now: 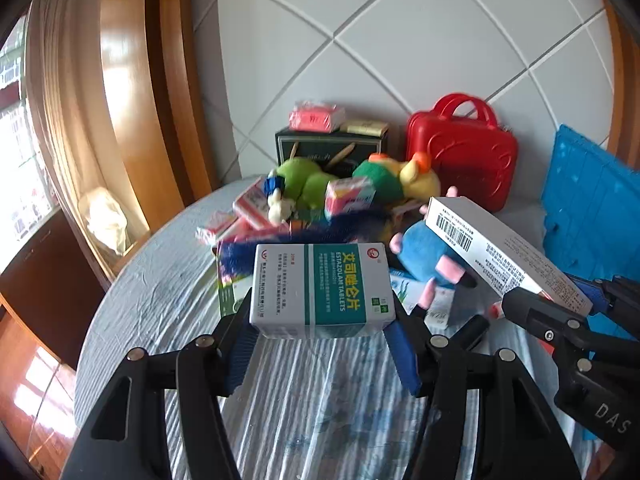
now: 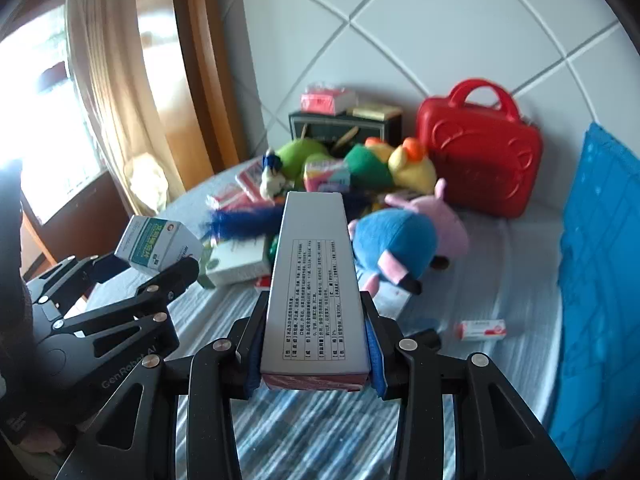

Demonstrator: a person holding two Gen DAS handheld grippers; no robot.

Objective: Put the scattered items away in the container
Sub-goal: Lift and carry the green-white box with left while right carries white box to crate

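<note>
The blue crate (image 2: 600,260) stands at the bed's right edge, nearer the right gripper (image 2: 316,354), which clamps a long grey box (image 2: 316,276) pointing lengthwise ahead, than the left gripper (image 1: 320,336), gripping a green-and-white tablet box (image 1: 322,290) broadside.

Striped blue-and-white bed (image 2: 500,264), sheet creased. Against the far wall, red case (image 2: 480,148) and dark box (image 2: 344,128). In the middle, heap of plush toys (image 2: 394,244) and small cartons (image 2: 240,264). Alone nearer the front, one small red-and-white box (image 2: 482,330). Along the right edge, blue crate (image 2: 600,280).
</note>
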